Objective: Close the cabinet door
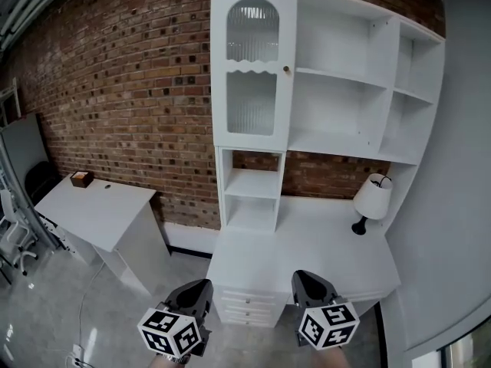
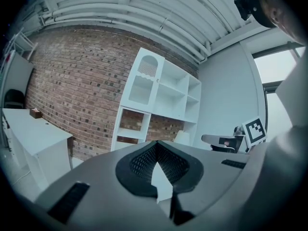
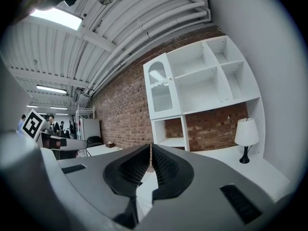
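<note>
The tall white cabinet door (image 1: 253,71), with ribbed glass panes and a small knob (image 1: 287,69), lies flush with the cabinet front, above the desk. It also shows in the left gripper view as the door (image 2: 143,81) and in the right gripper view as the door (image 3: 161,93). Both grippers hang low in front of the desk, well short of the door. My left gripper (image 1: 201,286) (image 2: 157,141) has its jaws together with nothing between them. My right gripper (image 1: 304,277) (image 3: 151,146) is likewise shut and empty.
Open white shelves (image 1: 345,90) fill the right of the unit. A white lamp (image 1: 372,199) stands on the desk top (image 1: 307,244), with drawers (image 1: 247,303) below. A side table (image 1: 92,209) with a brown box (image 1: 81,179) stands left, against the brick wall.
</note>
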Demonstrator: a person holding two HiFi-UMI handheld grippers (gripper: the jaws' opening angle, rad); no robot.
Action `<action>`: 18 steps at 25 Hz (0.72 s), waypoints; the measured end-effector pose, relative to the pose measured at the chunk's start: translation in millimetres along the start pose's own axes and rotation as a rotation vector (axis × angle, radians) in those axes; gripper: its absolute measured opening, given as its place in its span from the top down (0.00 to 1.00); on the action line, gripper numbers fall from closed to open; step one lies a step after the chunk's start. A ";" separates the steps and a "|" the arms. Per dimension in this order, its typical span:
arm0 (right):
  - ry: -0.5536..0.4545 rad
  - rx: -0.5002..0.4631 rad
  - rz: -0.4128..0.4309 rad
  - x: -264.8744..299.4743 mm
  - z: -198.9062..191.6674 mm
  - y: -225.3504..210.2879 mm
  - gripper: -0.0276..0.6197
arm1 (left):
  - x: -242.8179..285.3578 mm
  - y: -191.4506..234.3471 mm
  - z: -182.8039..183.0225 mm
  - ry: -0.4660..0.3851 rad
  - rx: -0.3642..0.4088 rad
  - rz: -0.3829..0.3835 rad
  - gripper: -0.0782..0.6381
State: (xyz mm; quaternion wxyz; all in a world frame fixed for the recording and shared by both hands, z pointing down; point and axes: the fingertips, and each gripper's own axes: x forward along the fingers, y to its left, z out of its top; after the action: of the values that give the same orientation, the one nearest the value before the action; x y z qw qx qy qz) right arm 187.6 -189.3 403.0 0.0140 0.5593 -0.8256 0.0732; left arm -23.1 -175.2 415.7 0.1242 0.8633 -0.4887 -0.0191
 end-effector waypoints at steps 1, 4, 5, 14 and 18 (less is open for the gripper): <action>0.000 -0.002 0.005 -3.9 -1.4 -0.3 0.90 | -0.7 -3.5 -1.4 -0.001 -0.001 0.006 0.88; -0.003 -0.009 0.016 -12.6 -3.6 1.2 0.91 | -2.9 -11.8 -2.6 -0.002 0.004 0.014 0.88; -0.002 -0.010 0.019 -14.8 -5.0 1.4 0.91 | -3.4 -14.0 -3.0 -0.002 0.005 0.016 0.88; 0.000 -0.017 0.032 -26.3 -6.4 0.6 0.91 | -6.9 -30.9 -2.2 -0.011 0.012 0.012 0.88; -0.002 -0.018 0.035 -26.6 -5.5 2.1 0.91 | -8.1 -30.7 -1.0 -0.015 0.013 0.016 0.88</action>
State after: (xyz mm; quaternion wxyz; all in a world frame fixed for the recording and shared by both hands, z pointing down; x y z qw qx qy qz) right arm 195.3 -163.3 405.4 0.0172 0.5448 -0.8358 0.0655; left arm -1.4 -153.1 408.8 0.1149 0.8600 -0.4968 -0.0214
